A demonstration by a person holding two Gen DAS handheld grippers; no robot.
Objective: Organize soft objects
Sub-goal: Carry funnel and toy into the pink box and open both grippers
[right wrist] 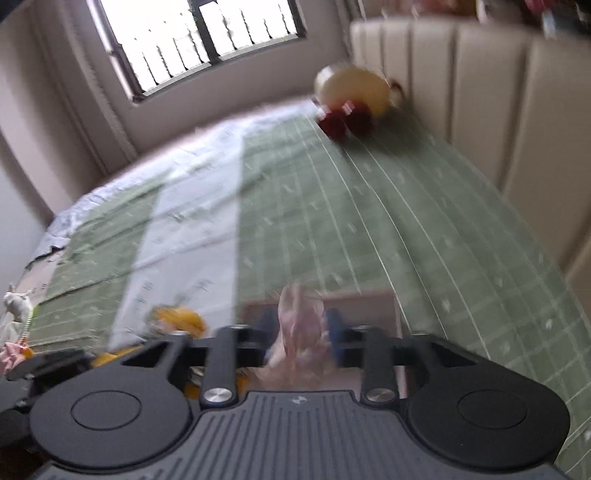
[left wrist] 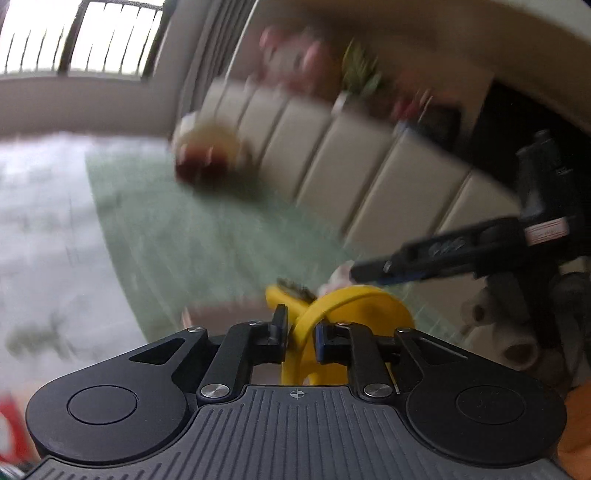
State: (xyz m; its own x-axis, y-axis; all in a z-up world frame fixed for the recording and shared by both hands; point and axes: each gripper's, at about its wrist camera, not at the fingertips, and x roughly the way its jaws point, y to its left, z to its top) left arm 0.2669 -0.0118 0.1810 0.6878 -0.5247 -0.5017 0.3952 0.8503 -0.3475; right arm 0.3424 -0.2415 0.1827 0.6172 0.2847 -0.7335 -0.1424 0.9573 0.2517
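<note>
Jaws of the left gripper [left wrist: 300, 334] are seen closed to a narrow gap on a yellow soft toy [left wrist: 343, 310], whose curved band passes between the two fingers and bulges out beyond them. Jaws of the right gripper [right wrist: 301, 334] are closed on a pink soft toy [right wrist: 301, 325], which is pinched between the fingers; its form is blurred and cannot be made out further. The right gripper is also seen from the left wrist view, at the right, reaching in just above the yellow toy. Both toys are held above a bed covered by a green striped sheet [right wrist: 369, 221] with a pale panel. A brown flat object, possibly a box [right wrist: 369, 306], is seen just beyond the pink toy; its nature cannot be told. A plush toy in cream and dark red [right wrist: 354, 99] lies at the far end of the bed, against the padded beige headboard [right wrist: 480, 92]. A barred window [right wrist: 207, 33] is noted behind the bed.
</note>
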